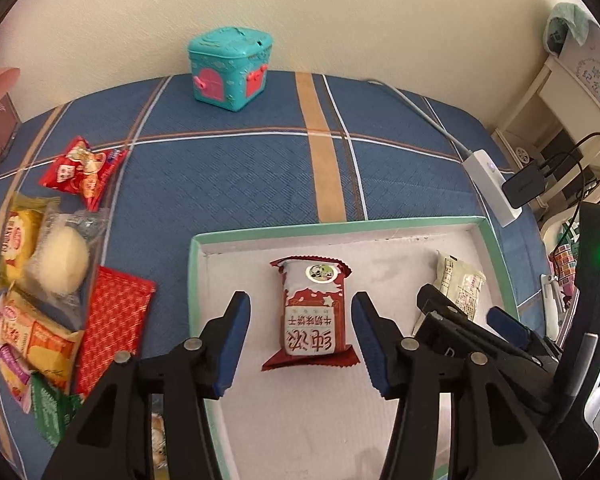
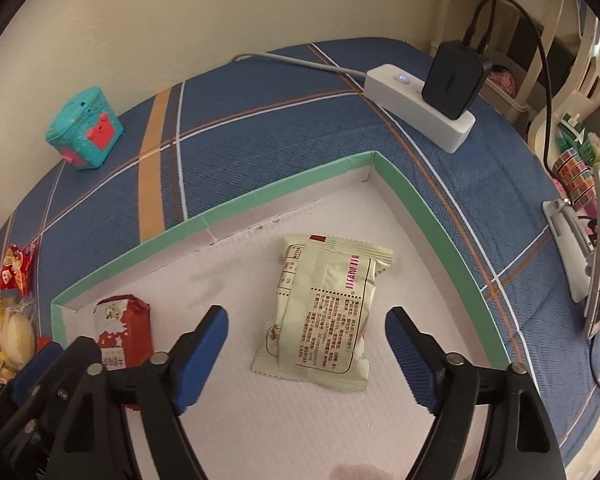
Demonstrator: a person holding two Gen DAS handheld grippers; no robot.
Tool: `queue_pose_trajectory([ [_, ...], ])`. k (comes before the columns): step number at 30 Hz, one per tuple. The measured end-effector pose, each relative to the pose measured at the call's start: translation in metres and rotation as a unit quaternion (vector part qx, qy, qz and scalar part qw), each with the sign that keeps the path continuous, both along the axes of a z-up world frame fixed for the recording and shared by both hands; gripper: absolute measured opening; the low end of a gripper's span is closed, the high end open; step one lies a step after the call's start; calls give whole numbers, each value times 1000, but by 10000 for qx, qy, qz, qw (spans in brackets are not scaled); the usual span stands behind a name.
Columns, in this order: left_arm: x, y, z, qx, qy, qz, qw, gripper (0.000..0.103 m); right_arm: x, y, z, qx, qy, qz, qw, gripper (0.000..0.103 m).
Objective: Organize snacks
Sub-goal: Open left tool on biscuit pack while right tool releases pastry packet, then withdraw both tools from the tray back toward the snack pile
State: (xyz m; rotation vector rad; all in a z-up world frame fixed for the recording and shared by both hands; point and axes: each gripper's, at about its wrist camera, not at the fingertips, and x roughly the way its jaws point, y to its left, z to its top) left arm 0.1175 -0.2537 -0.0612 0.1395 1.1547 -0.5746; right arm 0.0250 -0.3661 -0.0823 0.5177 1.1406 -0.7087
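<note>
- Loose snack pile (image 1: 48,276) on the blue plaid tablecloth (image 1: 236,168), left of the green-rimmed tray (image 1: 198,280).
- Left gripper (image 1: 300,332) fingers spread, straddling the red-and-white biscuit packet (image 1: 312,312) lying in the tray, not touching.
- Right gripper (image 2: 306,354) fingers spread, holding nothing, cream snack packet (image 2: 324,312) between them, tray right side.

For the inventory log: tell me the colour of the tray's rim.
Mint green on the tray rim, white inside; clearest in the right wrist view.

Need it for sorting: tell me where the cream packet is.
The cream packet lies flat in the green-rimmed tray, right of the red packet, between the open right gripper's fingers.
</note>
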Motion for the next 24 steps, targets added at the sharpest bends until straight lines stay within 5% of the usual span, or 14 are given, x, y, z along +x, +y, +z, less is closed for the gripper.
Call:
queue_pose_trajectory([
  [3,1,15,5,-24,36,124,9999,64,-2,7,6,-58,-82,72,9999,102],
  [10,0,46,20,-203,-141,368,9990,78,-8,19,11,37,-213,139,9997,103],
  [24,-8,110,26,12,-687,972,9929,79,-20,58,43,-79,-753,608,9953,103],
])
